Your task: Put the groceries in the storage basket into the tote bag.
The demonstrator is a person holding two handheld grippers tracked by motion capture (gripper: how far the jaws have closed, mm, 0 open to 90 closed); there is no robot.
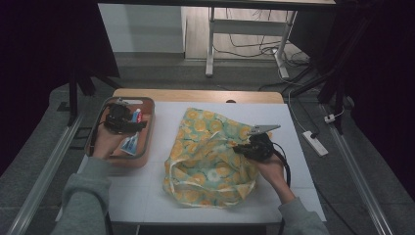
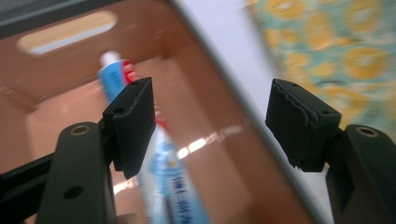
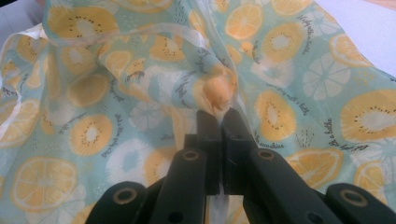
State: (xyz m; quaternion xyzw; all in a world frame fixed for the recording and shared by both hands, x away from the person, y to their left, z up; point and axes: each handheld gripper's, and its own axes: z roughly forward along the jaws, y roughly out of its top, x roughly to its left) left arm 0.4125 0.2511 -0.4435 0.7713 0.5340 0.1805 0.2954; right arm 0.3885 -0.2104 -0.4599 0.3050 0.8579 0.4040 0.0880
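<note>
Near the middle of the table (image 1: 147,196), toward its right edge, lies a fruit-print bag (image 1: 208,159), crumpled and spread out flat. The right gripper (image 1: 244,148) has its jaws pressed together on a pinched-up fold of the bag (image 3: 215,93) at the bag's right side; in the right gripper view the fold bulges out just above the closed jaw tips. The person's right hand (image 1: 270,169) holds that gripper from the near right side, and its cable loops beside the wrist.

Left of the bag, with a strip of bare white table between them, sits a brown tray (image 1: 147,142) close to the table's left edge. Inside it lies a blue and white toothpaste tube (image 2: 163,168) with red near its white cap, running lengthwise along the tray floor. The left gripper (image 2: 212,116) hangs over the tray's far end with its jaws wide apart and nothing between them; the left jaw stands in front of the tube, and the right jaw is out past the tray's wall, over the table. The left hand (image 1: 105,143) rests over the tray's left side.

Bare table shows along the near edge, at the far right corner and between tray and bag.
</note>
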